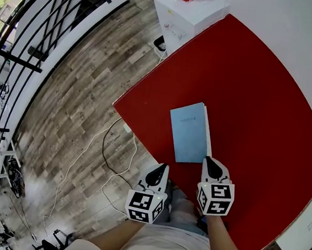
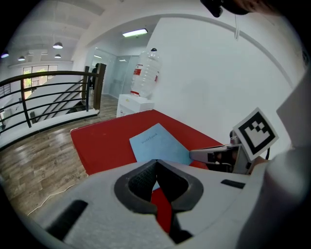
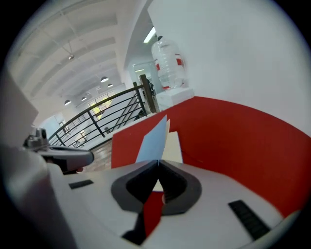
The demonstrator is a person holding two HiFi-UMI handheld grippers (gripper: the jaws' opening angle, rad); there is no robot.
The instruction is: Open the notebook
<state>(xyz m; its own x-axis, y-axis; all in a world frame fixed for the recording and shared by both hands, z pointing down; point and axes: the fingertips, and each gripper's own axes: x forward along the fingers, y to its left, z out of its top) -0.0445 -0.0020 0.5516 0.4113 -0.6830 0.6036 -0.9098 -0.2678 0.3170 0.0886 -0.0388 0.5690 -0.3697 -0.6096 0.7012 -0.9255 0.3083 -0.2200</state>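
Observation:
A light-blue notebook [image 1: 188, 133] lies on the red table [image 1: 258, 104], near its front edge. My right gripper [image 1: 206, 160] is at the notebook's near right corner. In the right gripper view its jaws [image 3: 158, 163] are shut on the blue cover [image 3: 154, 138], which stands lifted above the cream pages [image 3: 174, 146]. My left gripper [image 1: 164, 166] hovers by the near left corner, apart from the notebook, its jaws shut on nothing. The left gripper view shows the notebook [image 2: 158, 143] ahead of the left gripper [image 2: 156, 163], with the right gripper [image 2: 194, 154] at its corner.
A white water dispenser [image 1: 190, 11] with a bottle [image 2: 146, 73] stands beyond the table's far corner. A white cable [image 1: 106, 150] trails over the wood floor left of the table. A black railing [image 1: 37, 37] runs along the far left.

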